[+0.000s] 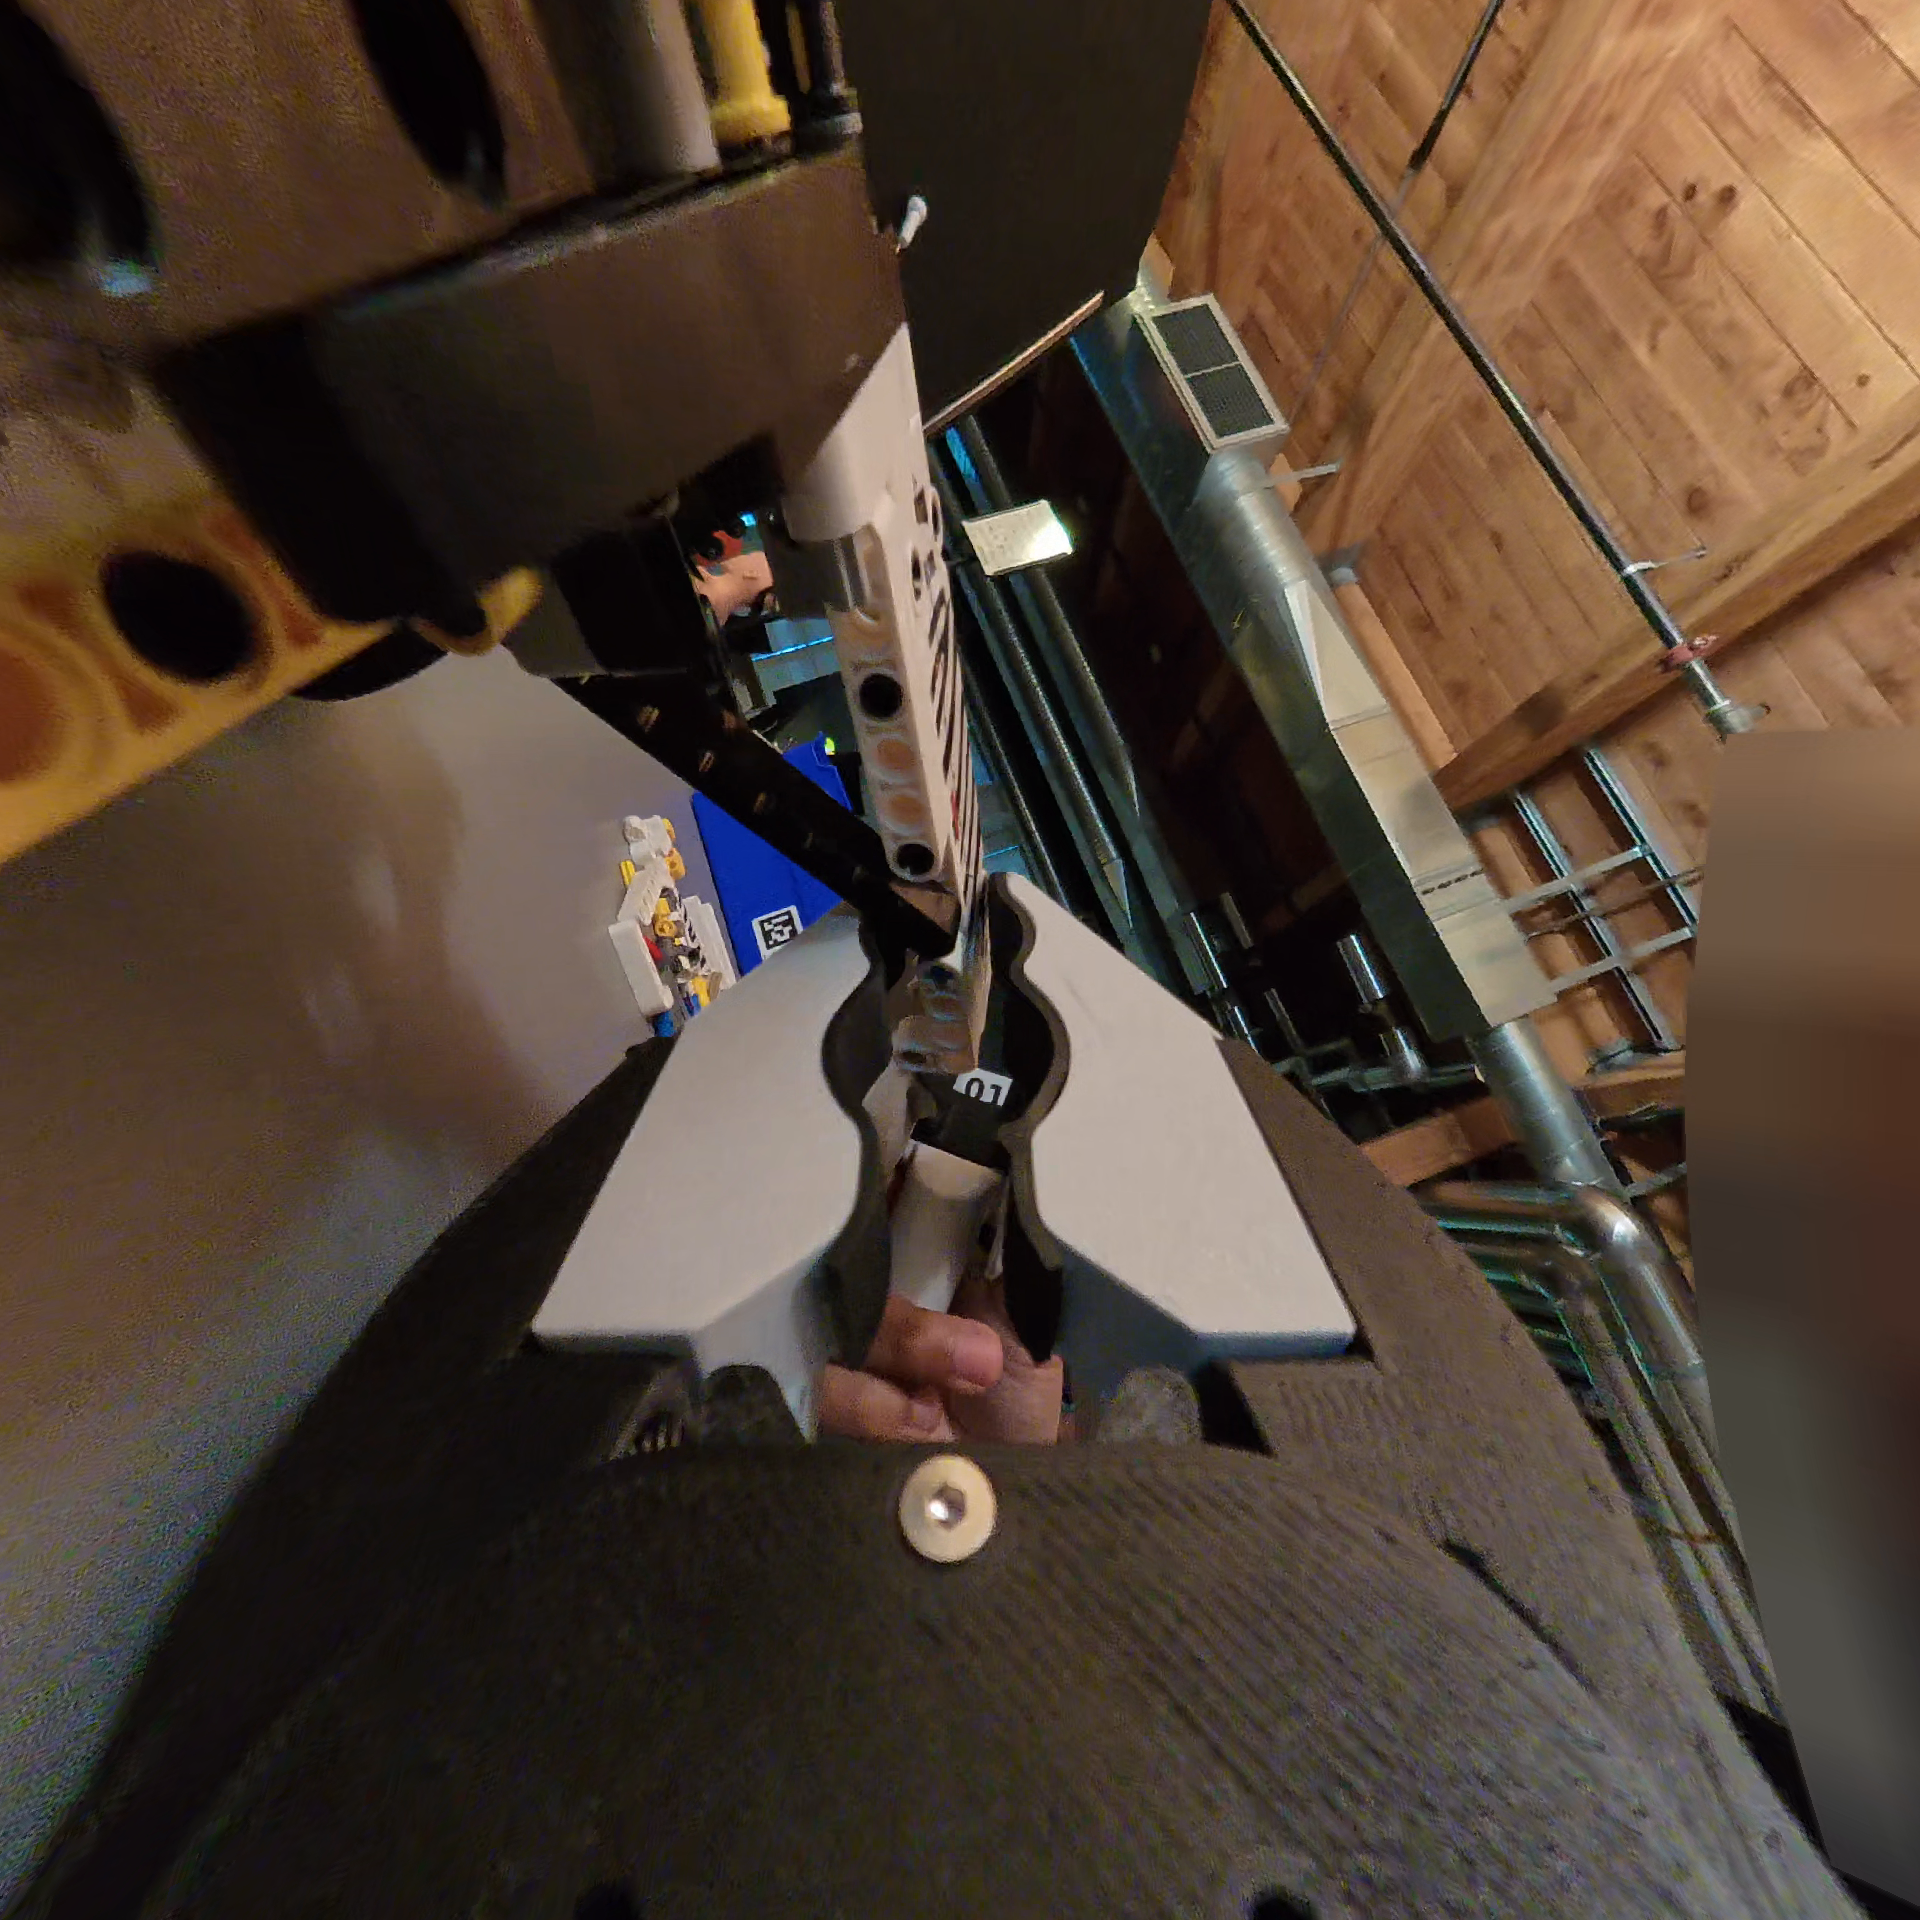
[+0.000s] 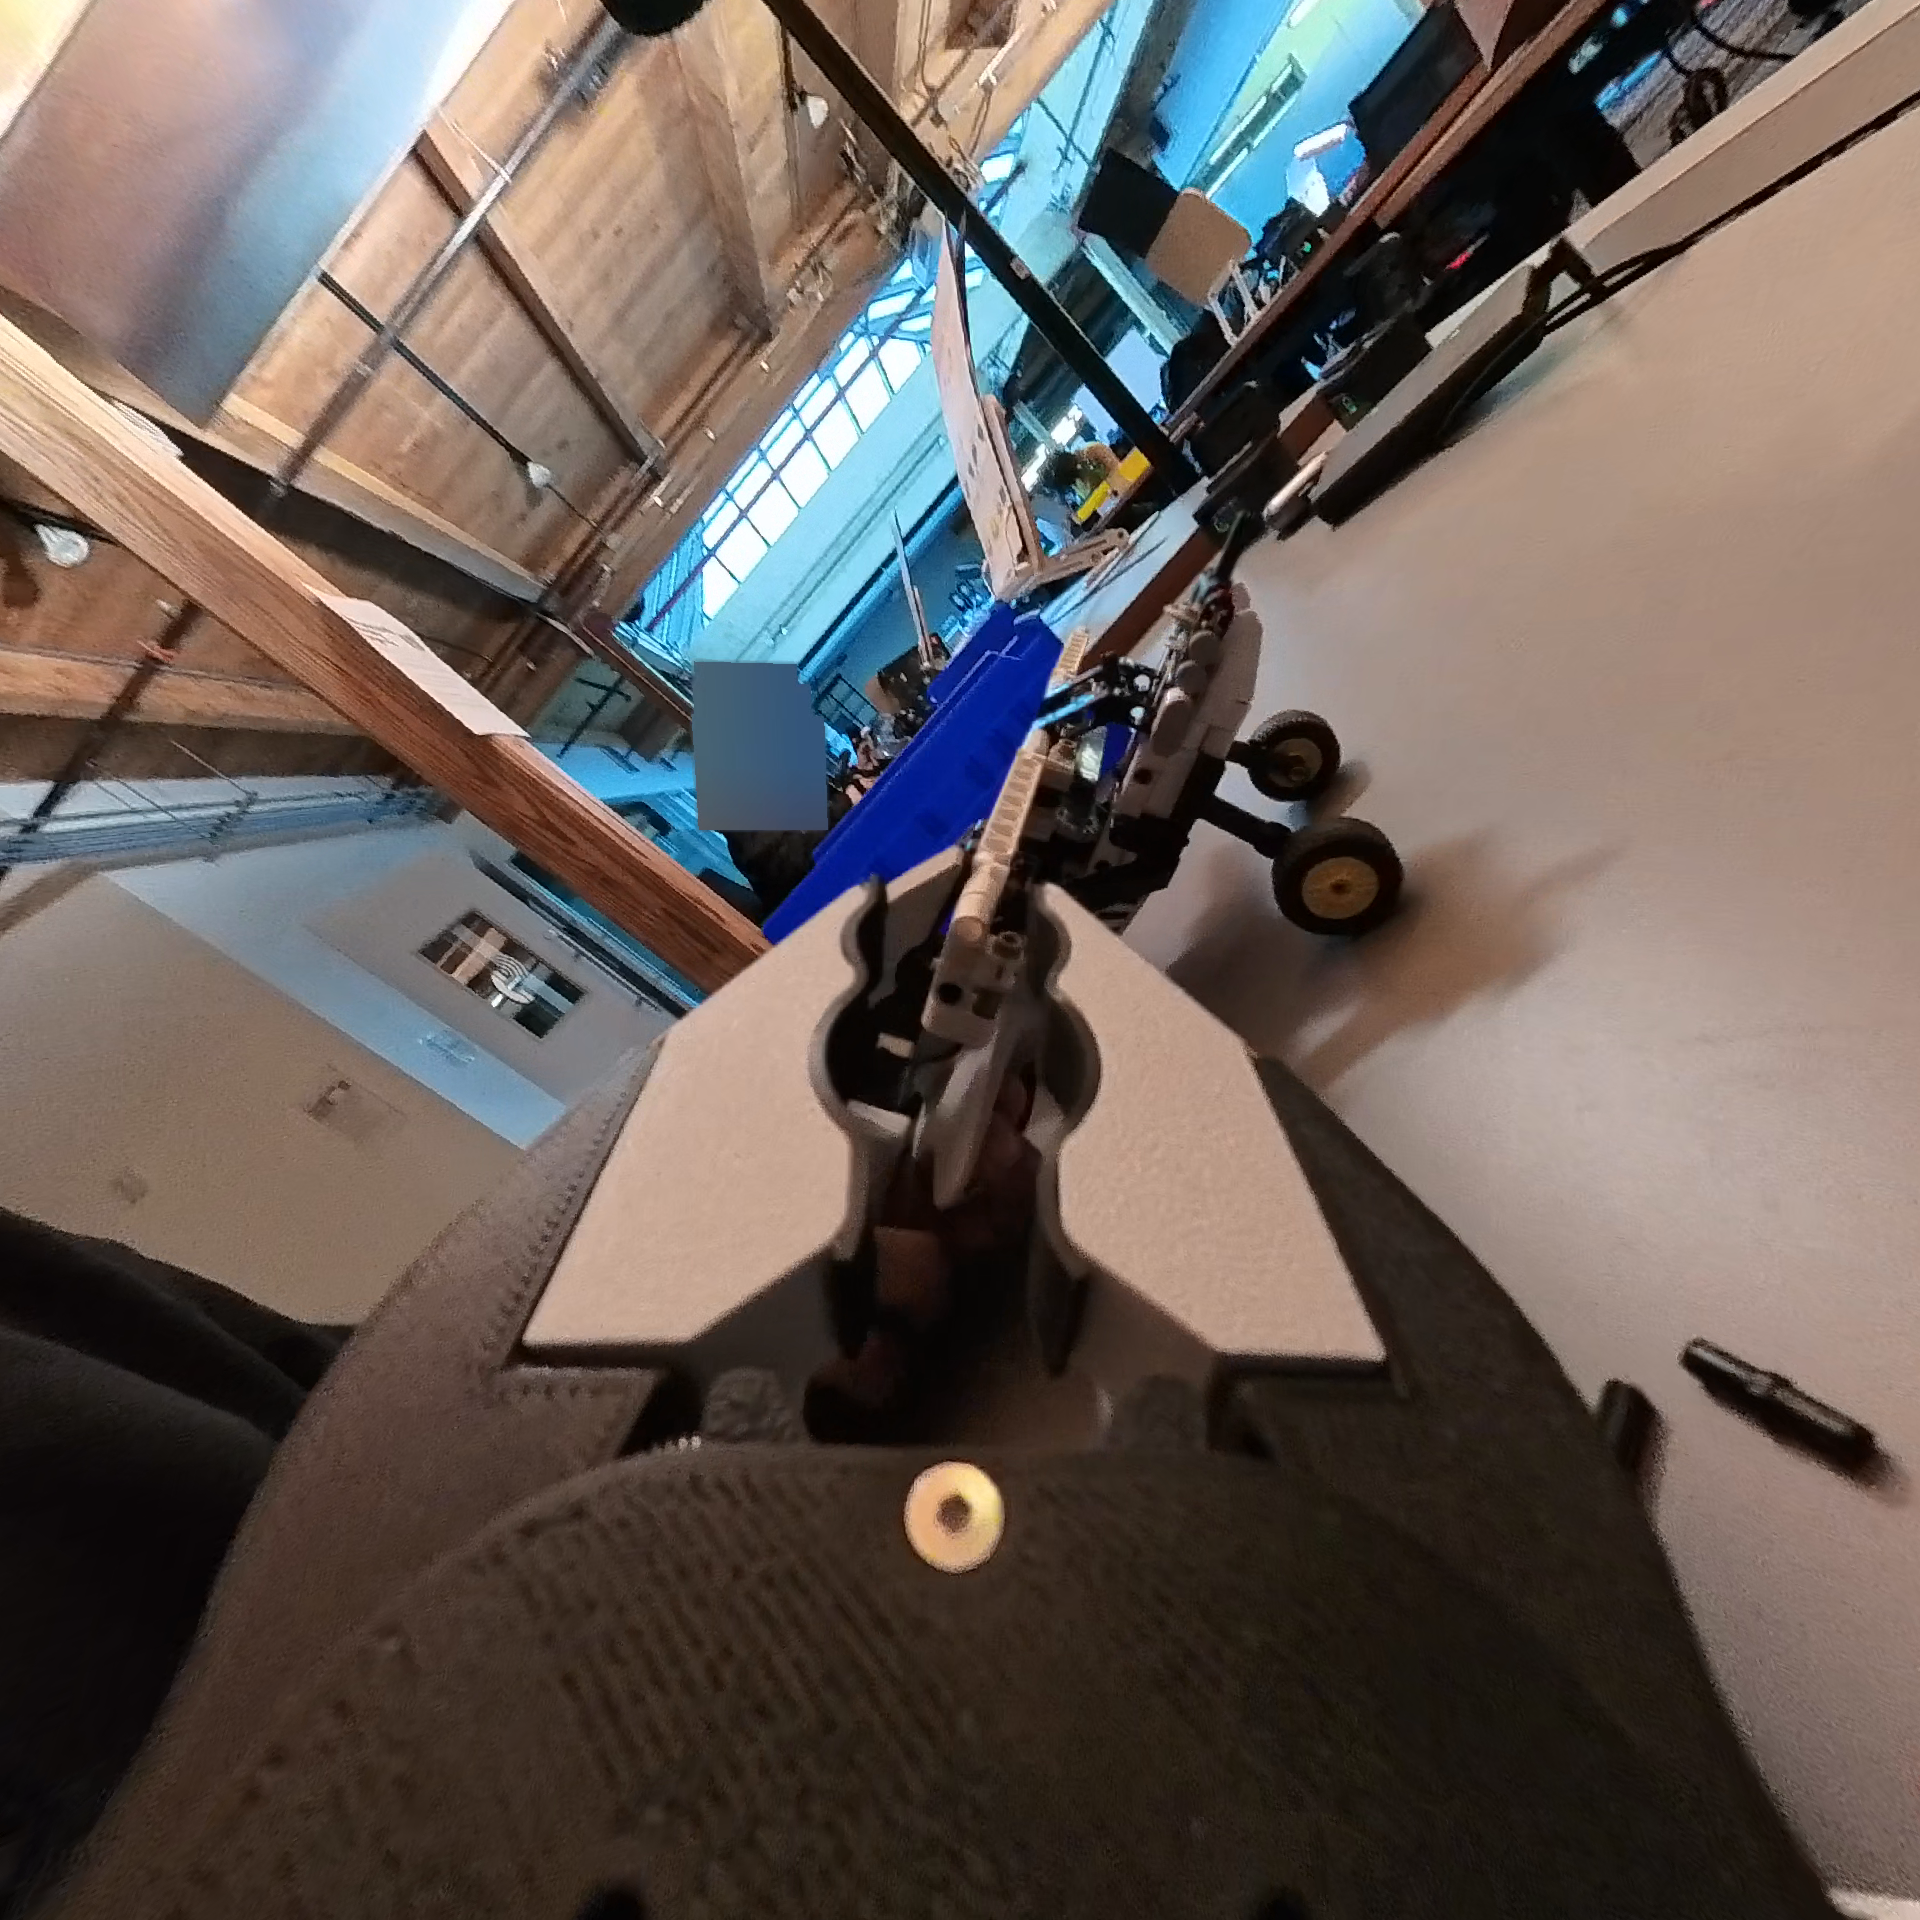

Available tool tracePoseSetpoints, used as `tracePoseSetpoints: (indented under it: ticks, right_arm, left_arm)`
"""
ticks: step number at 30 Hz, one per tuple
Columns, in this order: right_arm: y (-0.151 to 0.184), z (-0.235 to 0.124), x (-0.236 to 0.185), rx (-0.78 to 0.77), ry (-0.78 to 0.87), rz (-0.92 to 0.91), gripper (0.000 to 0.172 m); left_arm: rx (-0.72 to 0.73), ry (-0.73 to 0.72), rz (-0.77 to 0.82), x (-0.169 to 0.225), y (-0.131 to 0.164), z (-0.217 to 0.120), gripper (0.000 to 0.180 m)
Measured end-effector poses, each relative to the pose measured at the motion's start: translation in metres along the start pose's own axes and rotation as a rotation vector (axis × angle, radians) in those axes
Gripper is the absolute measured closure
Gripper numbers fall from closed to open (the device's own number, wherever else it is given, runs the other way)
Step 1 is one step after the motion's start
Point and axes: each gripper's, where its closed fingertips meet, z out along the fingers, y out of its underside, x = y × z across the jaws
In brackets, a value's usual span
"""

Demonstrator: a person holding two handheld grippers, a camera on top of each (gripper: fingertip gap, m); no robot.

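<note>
Item: white perforated toy-brick beam point(image 1: 906, 748), long and flat-sided, with a row of round holes along one face and dark stripes on the adjoining face. Its long axis runs straight on from the left claw point(image 1: 940, 997), lower end seated between the grey fingers point(image 1: 1122, 1101), which stand nearly together and press on it from both sides; a black perforated strip point(image 1: 769, 800) meets it at a slant just at the fingertips. The beam's far end goes under a dark, blurred body close to the lens, which cannot be identified. Right claw point(image 2: 966, 935): narrowly parted, closed on a pale grey pinned connector point(image 2: 977, 982) at the near end of a cream toothed rail point(image 2: 1023, 790); the rail runs forward along the fingers to a brick-built vehicle point(image 2: 1195, 748) with black rubber tyres on yellow hubs point(image 2: 1338, 883), standing on the smooth grey surface point(image 2: 1558, 935). Blue plastic bin point(image 2: 935, 769) beside the vehicle. Small heap of mixed bricks point(image 1: 665, 925) well apart on the surface. Fingers: matt grey moulded plastic, scalloped inner edges.
</note>
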Motion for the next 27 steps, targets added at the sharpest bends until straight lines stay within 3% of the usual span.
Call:
tracePoseSetpoints:
  ticks: [5,9,14,27]
  right_arm:
    - [-0.022,-0.018,0.007,0.127,0.014,0.035,0.143]
    - [-0.006,-0.016,0.009,0.014,0.085,-0.033,0.139]
    - [-0.008,-0.015,0.009,0.038,0.117,-0.093,0.139]
    - [-0.006,-0.015,-0.019,0.077,-0.088,-0.07,0.14]
  left_arm:
    - [0.002,0.017,0.001,0.002,0.0,-0.001,0.171]
    - [0.004,0.025,0.004,0.003,-0.001,-0.001,0.172]
    - [0.001,0.048,-0.003,0.006,-0.001,-0.002,0.173]
    - [0.004,0.252,0.029,0.034,-0.005,-0.014,0.171]
